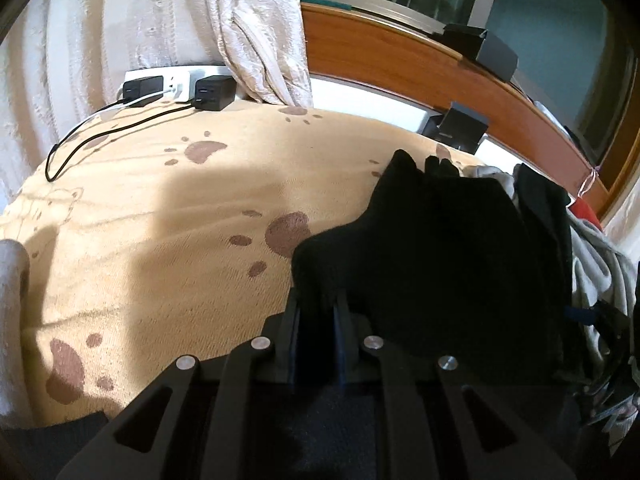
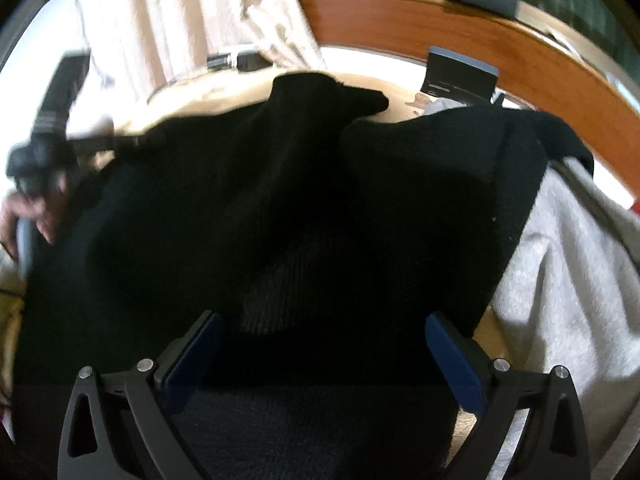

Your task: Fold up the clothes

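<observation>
A black knit garment (image 1: 440, 248) lies on a cream blanket with brown paw prints (image 1: 160, 220). My left gripper (image 1: 318, 300) is shut on the garment's near left edge, with dark cloth pinched between the narrow jaws. In the right wrist view the same black garment (image 2: 280, 200) fills the middle. My right gripper (image 2: 324, 320) stands open over it, the blue pads wide apart and pressing on nothing. At the left of that view, blurred, a hand holds the left gripper (image 2: 116, 142) at the garment's edge.
A grey garment (image 2: 560, 280) and other clothes (image 1: 600, 272) are piled to the right. At the blanket's far edge sit a white power strip with black chargers (image 1: 176, 88), cables, and a black box (image 1: 460, 128). Behind hang a pale curtain (image 1: 160, 12) and a wooden window frame (image 1: 400, 60).
</observation>
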Demonstrator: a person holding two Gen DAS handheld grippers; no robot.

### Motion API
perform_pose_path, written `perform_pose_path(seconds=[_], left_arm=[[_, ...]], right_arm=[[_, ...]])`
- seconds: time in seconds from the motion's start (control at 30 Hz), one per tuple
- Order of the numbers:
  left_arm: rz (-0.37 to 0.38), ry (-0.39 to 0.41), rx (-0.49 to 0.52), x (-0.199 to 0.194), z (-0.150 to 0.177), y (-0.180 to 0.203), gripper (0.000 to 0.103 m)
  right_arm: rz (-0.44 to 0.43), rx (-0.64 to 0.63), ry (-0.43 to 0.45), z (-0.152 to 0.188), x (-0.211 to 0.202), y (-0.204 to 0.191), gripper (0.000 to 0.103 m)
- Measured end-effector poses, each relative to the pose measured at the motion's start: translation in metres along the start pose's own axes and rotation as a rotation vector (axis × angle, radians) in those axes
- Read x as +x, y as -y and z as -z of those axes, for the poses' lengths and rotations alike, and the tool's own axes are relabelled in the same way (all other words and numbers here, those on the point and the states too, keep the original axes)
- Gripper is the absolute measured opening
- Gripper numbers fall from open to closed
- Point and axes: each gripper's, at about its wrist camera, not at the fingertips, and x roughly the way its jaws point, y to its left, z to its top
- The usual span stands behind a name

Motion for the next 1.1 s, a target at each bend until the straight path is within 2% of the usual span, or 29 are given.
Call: perform_pose_path(seconds=[0.1,0.23,0.33,0.47,0.57,0.73,0.8,0.9,0.97,1.1], left_arm=[[0.017,0.006,-0.027,-0.002,-0.001,-0.005,0.016],[0.080,0.051,-0.116,-0.021,-0.002,-0.021,0.015],[0.090,0.101,-0.133,-0.038,-0.004,-0.026,0.015],[0.084,0.105,-0.147,-0.043,-0.004,-0.029,0.015],[0.084,0.091,-0.178,-0.041,-0.003,-0.036,0.015],[0.085,0.088,-0.206,-0.041,-0.002,-0.043,0.015],[0.083,0.094,-0.208,-0.043,-0.002,-0.044,0.015],[0.078,0.099,-0.211,-0.045,-0.002,-0.046,0.015],[0.078,0.101,-0.210,-0.046,-0.002,-0.046,0.015],[0.077,0.105,-0.208,-0.047,-0.003,-0.047,0.015]], right_arm=[[-0.003,-0.006,-0.008,0.000,0.001,0.002,0.102],[0.006,-0.010,-0.010,0.000,0.002,0.002,0.102],[0.007,-0.003,-0.012,-0.002,0.002,0.002,0.103],[0.054,-0.024,-0.002,-0.004,-0.001,-0.006,0.102],[0.028,-0.138,0.077,-0.022,-0.015,-0.022,0.102],[-0.038,-0.213,0.184,-0.088,-0.027,-0.026,0.102],[-0.066,-0.210,0.169,-0.114,-0.012,-0.019,0.100],[-0.106,-0.200,0.106,-0.146,0.023,-0.007,0.087],[-0.145,-0.187,0.049,-0.154,0.045,-0.003,0.081],[-0.196,-0.203,-0.040,-0.153,0.080,-0.002,0.081]])
